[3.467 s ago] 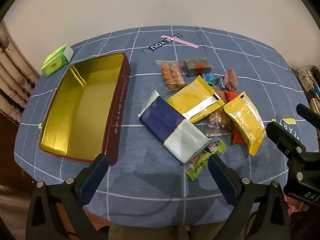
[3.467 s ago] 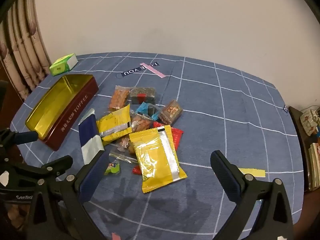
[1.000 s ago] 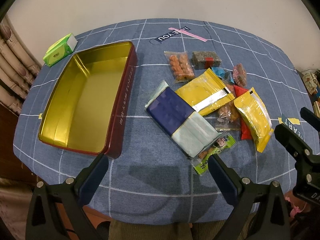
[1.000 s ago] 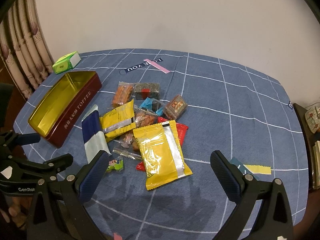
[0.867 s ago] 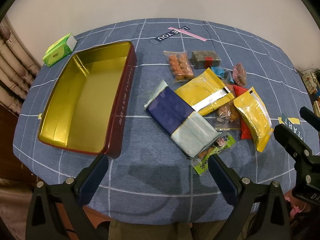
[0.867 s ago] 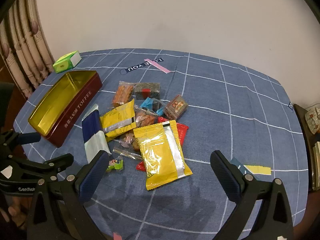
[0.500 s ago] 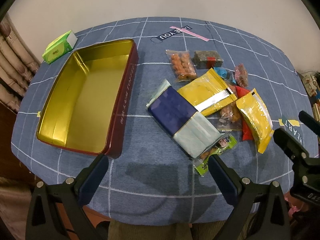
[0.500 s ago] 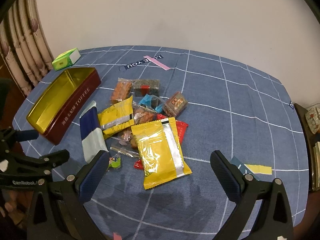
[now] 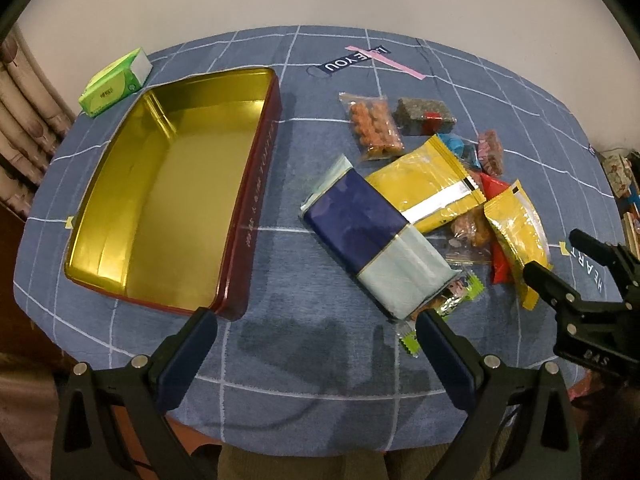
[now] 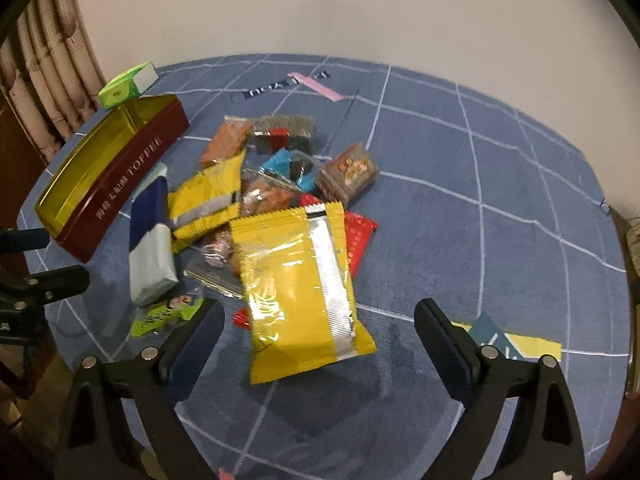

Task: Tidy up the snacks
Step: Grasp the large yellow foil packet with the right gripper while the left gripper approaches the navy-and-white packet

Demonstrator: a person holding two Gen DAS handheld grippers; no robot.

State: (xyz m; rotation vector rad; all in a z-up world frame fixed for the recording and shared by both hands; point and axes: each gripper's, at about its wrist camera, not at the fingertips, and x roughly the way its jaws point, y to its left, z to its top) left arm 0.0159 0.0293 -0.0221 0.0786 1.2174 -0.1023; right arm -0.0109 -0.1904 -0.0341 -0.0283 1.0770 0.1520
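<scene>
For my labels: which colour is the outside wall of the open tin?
Dark red, with pale lettering; the tin shows it best in the right wrist view.

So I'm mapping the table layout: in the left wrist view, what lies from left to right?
Green tissue pack → gold toffee tin → navy and pale blue packet → nearer yellow snack bag → right gripper.

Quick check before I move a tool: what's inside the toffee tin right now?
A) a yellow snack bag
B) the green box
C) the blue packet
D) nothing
D: the tin shows only its bare gold floor, with the snacks all still lying on the tablecloth to its right.
</scene>
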